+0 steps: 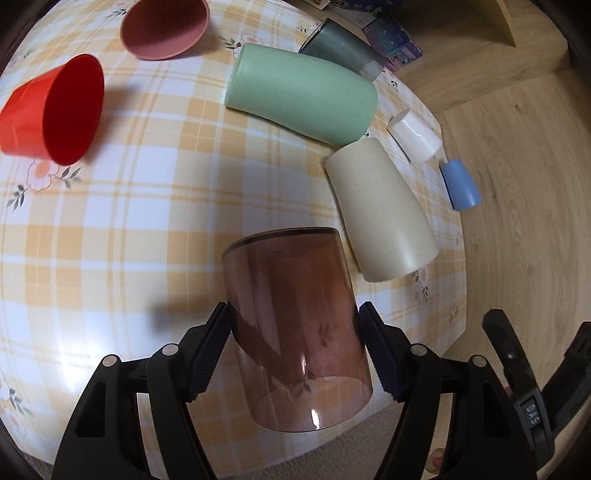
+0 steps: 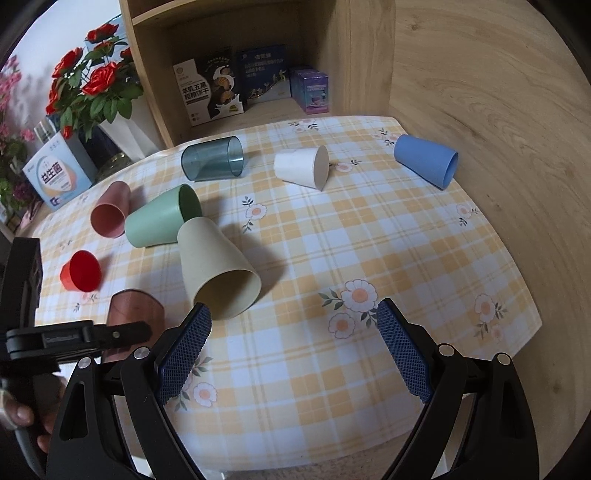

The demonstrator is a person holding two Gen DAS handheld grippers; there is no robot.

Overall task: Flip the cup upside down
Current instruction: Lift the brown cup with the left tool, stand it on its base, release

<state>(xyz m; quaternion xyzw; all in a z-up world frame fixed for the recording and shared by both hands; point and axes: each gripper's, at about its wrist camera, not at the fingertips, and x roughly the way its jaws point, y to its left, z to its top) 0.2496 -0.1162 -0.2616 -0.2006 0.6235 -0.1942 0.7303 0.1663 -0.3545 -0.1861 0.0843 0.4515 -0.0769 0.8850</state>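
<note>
Item: translucent brown plastic cup [image 1: 295,325], held across its wall by left tool [image 1: 295,343] above checked table [image 1: 129,221]. Right tool [image 2: 293,347] wide, empty. Step: mid-flip; next, set rim-down.

A table [image 2: 369,236] carries a yellow-and-white plaid cloth printed with white flowers, set within pale wood-grain panelling [image 2: 480,110] that fills the right wrist view from 1 to 4 o'clock. At 12 o'clock an open wooden shelf unit [image 2: 236,22] holds several printed boxes [image 2: 210,92] standing upright in its lower compartment. At 10 o'clock a white vase of red artificial roses [image 2: 96,81] stands before a white wall, with a blue-and-white box [image 2: 55,177] just beside it; lighting is soft and diffuse.
</note>
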